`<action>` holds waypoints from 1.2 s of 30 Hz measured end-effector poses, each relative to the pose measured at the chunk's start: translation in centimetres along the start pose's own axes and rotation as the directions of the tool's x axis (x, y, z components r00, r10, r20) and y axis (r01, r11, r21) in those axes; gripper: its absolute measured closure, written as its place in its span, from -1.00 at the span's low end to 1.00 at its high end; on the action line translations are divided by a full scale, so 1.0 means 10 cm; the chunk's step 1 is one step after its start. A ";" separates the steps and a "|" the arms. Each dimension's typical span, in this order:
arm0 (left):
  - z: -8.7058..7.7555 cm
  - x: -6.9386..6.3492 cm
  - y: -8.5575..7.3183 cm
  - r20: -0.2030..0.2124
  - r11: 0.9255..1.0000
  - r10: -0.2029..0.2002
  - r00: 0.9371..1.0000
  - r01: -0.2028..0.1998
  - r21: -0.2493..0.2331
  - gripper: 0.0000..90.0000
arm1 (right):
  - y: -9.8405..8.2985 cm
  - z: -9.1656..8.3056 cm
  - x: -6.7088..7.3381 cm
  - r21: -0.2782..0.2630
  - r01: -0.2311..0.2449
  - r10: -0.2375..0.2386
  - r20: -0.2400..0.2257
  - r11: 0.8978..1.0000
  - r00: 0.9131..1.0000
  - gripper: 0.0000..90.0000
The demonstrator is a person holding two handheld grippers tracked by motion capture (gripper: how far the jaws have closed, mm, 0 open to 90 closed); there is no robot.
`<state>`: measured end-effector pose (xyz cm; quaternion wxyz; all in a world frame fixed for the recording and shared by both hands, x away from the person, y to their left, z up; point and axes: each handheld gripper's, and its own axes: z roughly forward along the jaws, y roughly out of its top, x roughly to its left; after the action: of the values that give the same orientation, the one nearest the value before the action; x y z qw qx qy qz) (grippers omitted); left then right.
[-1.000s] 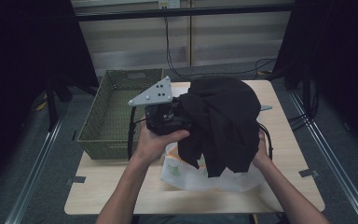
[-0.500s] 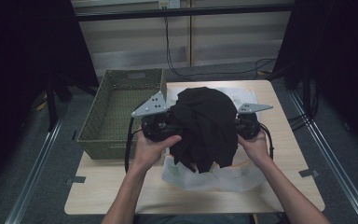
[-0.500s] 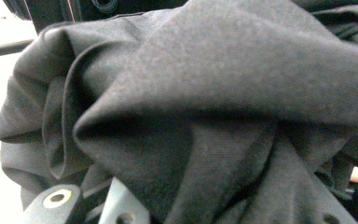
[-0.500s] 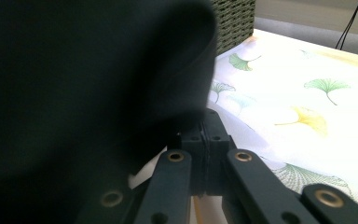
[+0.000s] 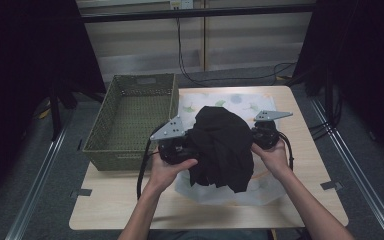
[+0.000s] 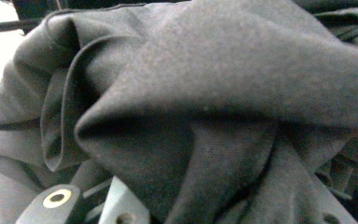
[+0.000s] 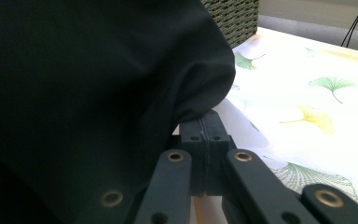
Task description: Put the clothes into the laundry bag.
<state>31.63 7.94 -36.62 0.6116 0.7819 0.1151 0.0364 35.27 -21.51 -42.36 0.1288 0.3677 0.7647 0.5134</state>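
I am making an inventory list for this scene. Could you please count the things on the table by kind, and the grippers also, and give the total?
Black cloth garment: 1
Green woven basket: 1
White leaf-print cloth: 1
Grippers: 2, the left gripper and the right gripper
Total: 5

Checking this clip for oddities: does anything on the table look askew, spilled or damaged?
Nothing looks damaged or spilled. The black garment hangs bunched between the left gripper and right gripper, over the leaf-patterned cloth. The woven basket sits squarely beside it.
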 end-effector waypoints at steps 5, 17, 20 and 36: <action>0.11 0.00 -0.08 0.019 0.999 -0.002 1.000 0.001 0.033 0.47 | -0.01 0.02 0.01 0.008 0.005 -0.005 -0.005 1.000 1.000 1.00; 0.33 -0.09 -0.44 0.065 0.992 -0.025 0.998 0.017 0.123 0.47 | -0.01 0.03 0.02 0.022 0.006 -0.005 -0.011 1.000 1.000 1.00; 0.33 -0.18 -0.43 0.053 0.994 -0.015 0.998 0.009 0.109 0.47 | -0.01 0.03 0.01 0.022 0.005 -0.005 -0.013 1.000 1.000 1.00; 0.45 -0.08 -0.40 0.087 0.986 -0.036 0.996 0.021 0.167 0.47 | 0.01 0.00 0.02 0.008 0.001 -0.001 -0.015 1.000 1.000 1.00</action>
<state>31.19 4.41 -41.49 0.5494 0.8292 0.1014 -0.0170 35.19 -21.38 -42.24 0.1218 0.3637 0.7678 0.5132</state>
